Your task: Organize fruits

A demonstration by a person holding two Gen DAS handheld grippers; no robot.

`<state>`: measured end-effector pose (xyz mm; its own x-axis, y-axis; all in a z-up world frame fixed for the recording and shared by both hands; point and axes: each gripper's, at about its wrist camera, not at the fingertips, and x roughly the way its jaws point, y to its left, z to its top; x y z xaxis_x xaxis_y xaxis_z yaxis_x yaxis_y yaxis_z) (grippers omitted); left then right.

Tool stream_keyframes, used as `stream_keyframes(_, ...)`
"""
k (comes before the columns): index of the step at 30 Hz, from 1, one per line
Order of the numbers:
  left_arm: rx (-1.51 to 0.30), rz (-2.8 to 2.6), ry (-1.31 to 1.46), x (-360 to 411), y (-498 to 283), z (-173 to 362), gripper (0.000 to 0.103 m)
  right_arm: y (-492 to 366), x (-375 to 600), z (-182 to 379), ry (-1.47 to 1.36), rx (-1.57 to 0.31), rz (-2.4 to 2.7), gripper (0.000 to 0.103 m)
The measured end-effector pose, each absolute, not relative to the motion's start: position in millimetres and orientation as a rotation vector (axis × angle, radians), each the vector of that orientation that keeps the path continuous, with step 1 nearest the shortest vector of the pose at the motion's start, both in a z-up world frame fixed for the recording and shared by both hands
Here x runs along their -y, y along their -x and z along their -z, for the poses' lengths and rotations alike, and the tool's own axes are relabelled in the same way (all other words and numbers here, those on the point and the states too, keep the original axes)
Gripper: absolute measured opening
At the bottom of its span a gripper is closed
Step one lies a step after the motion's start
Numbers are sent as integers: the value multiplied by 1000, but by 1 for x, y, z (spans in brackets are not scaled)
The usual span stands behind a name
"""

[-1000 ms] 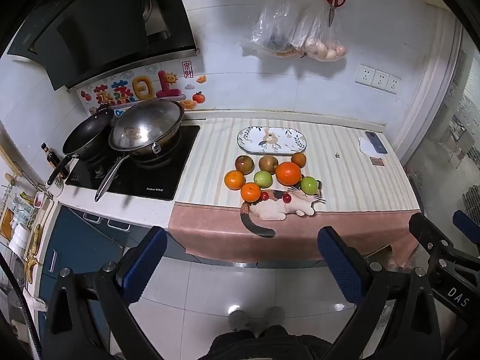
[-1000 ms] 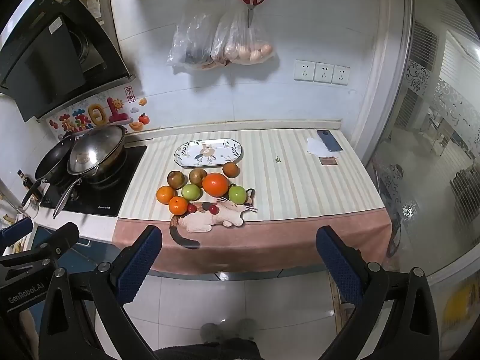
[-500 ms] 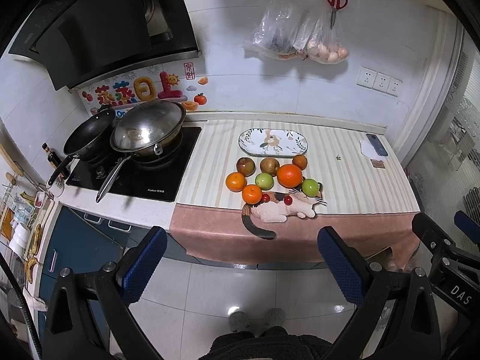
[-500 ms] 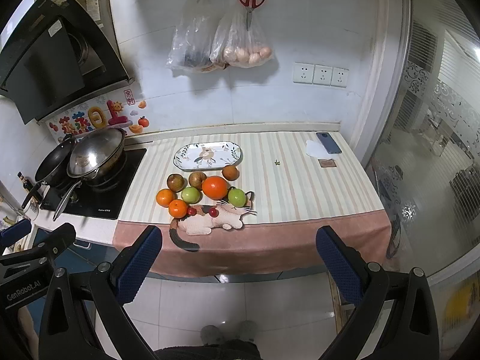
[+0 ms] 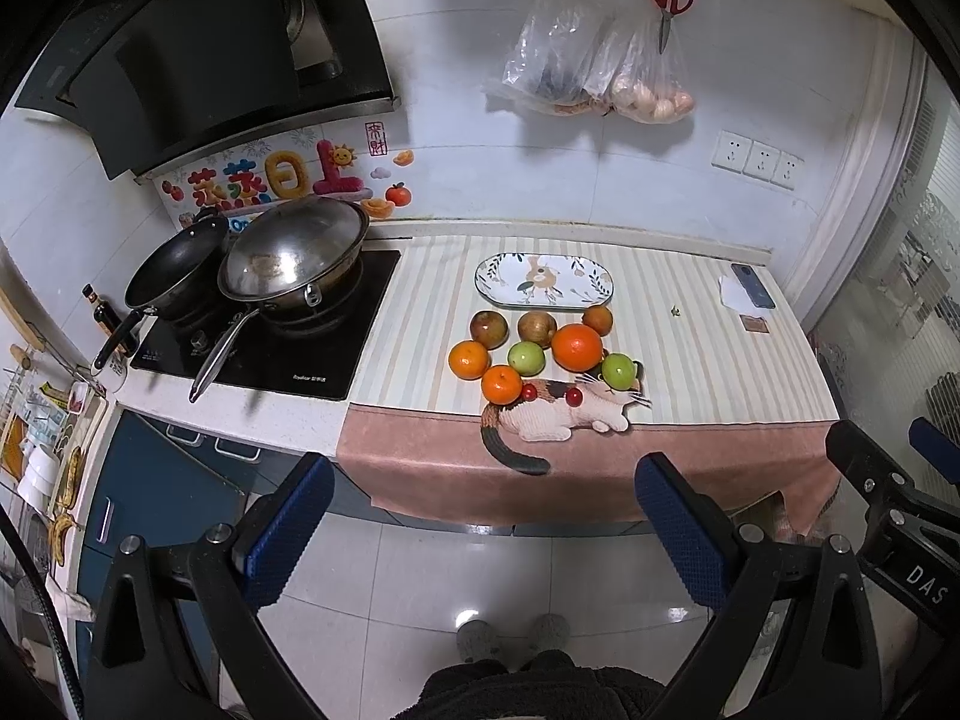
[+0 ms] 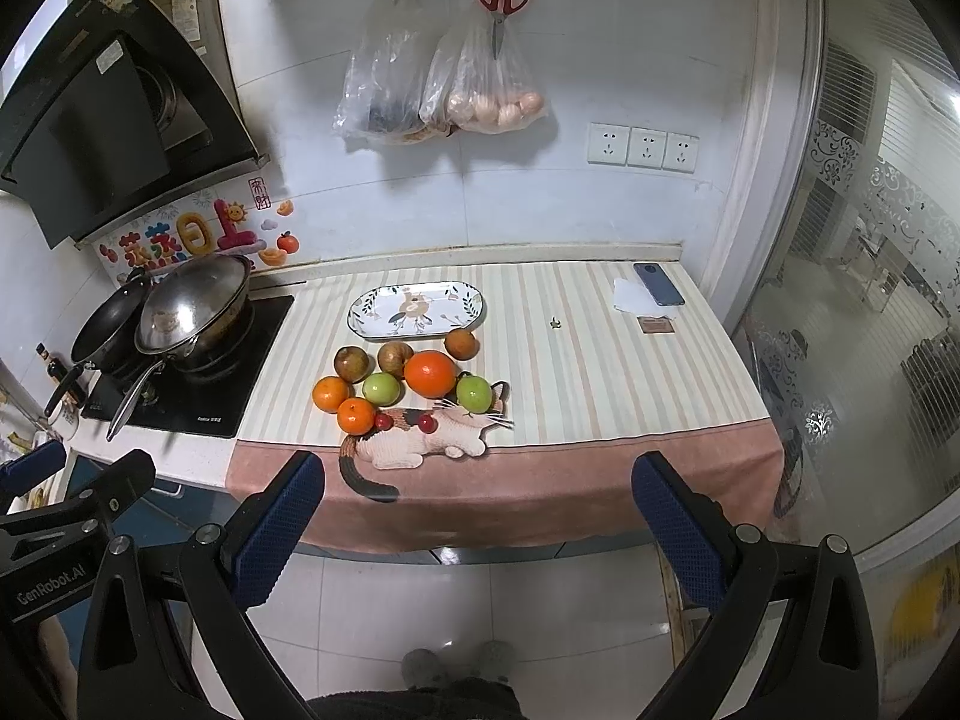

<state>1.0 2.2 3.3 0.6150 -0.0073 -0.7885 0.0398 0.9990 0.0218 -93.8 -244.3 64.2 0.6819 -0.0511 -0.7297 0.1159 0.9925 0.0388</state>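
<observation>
Left gripper [image 5: 483, 513] and right gripper [image 6: 480, 510], both held out over the floor, short of the counter [image 5: 690, 330]; each has its blue-padded fingers spread wide with nothing between them, i.e. released. Each wrist view catches the other gripper at its edge: the right one at 4 o'clock in the left view, the left one at 8 o'clock in the right view.

Fruit lies in a loose cluster on the striped cloth [image 6: 600, 372], near the counter's front edge. The large orange [image 5: 576, 347] sits near the middle of the cluster. At its 9 o'clock, a green apple [image 5: 526, 357]; at its 4 o'clock, a second green apple [image 5: 618, 371]. Two brown fruits [image 5: 489, 329] [image 5: 536, 327] lie side by side at its 10 o'clock, and a small brownish-orange fruit [image 5: 597, 319] at 1 o'clock. Two tangerines [image 5: 468, 359] [image 5: 501, 384] lie at 8 o'clock, and two small red fruits [image 5: 528, 392] [image 5: 573, 398] rest on the cat mat [image 5: 564, 414] at 6 o'clock.

The oval plate [image 5: 543, 281] sits at 12 o'clock from the cluster, just beside its back row, with no fruit on it. Pans [image 5: 294, 255] stand on the hob at 9 o'clock; a phone [image 5: 753, 285] lies at 2 o'clock
</observation>
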Motion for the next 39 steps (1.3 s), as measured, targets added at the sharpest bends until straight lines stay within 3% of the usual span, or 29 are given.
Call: stream_keyframes(39,-896,26,-30,3,-3,-3,103,97,242,-71,-85,-793,97,103)
